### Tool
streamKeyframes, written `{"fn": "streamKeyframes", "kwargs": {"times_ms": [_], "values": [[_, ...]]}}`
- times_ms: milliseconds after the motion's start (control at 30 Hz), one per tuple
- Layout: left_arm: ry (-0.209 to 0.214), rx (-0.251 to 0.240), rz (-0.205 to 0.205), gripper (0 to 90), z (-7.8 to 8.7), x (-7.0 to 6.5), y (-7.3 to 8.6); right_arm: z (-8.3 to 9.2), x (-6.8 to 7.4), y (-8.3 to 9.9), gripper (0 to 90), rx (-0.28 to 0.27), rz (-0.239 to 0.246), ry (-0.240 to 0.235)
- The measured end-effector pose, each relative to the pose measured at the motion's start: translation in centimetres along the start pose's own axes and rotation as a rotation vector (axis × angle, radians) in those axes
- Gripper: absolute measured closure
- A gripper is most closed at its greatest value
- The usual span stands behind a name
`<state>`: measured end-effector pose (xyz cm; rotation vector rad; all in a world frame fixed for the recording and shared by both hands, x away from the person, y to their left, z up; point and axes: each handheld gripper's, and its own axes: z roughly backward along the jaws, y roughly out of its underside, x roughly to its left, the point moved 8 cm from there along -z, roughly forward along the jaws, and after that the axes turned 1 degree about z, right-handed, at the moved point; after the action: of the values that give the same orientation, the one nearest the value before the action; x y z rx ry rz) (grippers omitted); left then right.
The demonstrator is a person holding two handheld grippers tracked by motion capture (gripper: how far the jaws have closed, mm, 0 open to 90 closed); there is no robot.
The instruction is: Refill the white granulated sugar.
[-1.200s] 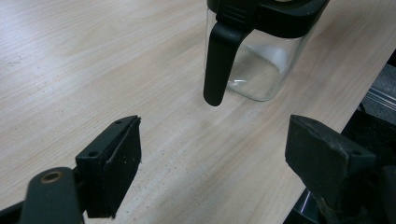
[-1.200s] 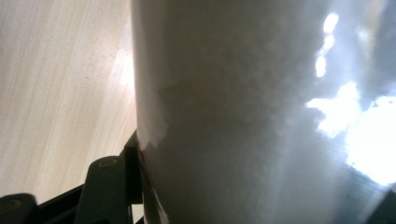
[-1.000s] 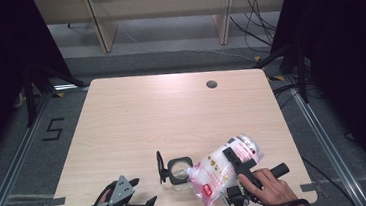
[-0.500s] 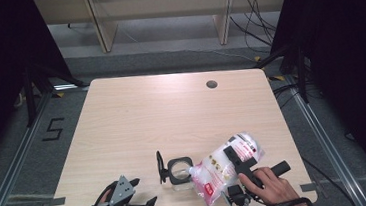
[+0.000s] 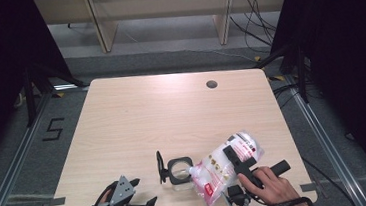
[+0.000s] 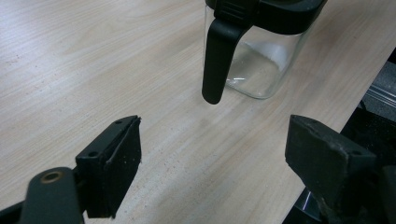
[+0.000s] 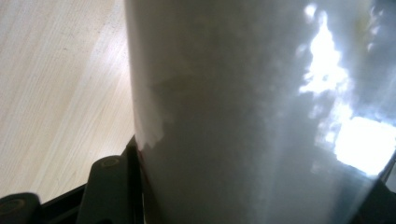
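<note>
A clear glass jar (image 5: 179, 169) stands near the table's front edge, its black hinged lid (image 5: 160, 166) swung up to the left. My right gripper (image 5: 233, 158) is shut on a clear plastic bag of white grains (image 5: 217, 168) with a red label. The bag is tilted, its lower end against the jar's right side. In the right gripper view the bag (image 7: 261, 116) sits between the jaws. My left gripper (image 5: 143, 192) rests open at the front edge, left of the jar. The left gripper view has the jar (image 6: 254, 60) and its black lid flap (image 6: 217, 56) just beyond the empty left gripper (image 6: 215, 163).
The wooden table (image 5: 172, 114) has a round cable hole (image 5: 212, 84) at the back right. Dark curtains and stands flank both sides. Wooden shelving stands behind the table on a grey floor.
</note>
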<state>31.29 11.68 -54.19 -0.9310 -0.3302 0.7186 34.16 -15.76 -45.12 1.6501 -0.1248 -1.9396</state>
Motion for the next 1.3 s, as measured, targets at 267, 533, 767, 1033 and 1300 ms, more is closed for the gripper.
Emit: {"fn": "streamKeyframes", "kwargs": {"times_ms": [267, 533, 767, 1033, 1300], "values": [[-0.002, 0.001, 0.033, 18.0, -0.1, -0.2, 0.1, 0.1, 0.2, 0.2, 42.3, 0.021, -0.038, -0.004], [0.001, -0.005, 0.044, 18.0, -0.2, -0.2, 0.1, 0.0, 0.4, 0.4, 42.5, 0.038, -0.052, -0.009], [-0.004, -0.009, 0.018, 18.0, -0.1, 0.0, 0.0, 0.1, 0.0, 0.5, 42.6, 0.039, -0.063, 0.001], [-0.016, 0.02, 0.01, 18.0, 0.1, 0.3, 0.2, 0.3, 0.0, 0.2, 43.0, 0.028, -0.069, 0.014], [-0.003, 0.009, 0.022, 18.0, 0.0, 0.1, 0.1, -0.1, -0.6, 0.2, 43.0, 0.021, 0.002, 0.027]]}}
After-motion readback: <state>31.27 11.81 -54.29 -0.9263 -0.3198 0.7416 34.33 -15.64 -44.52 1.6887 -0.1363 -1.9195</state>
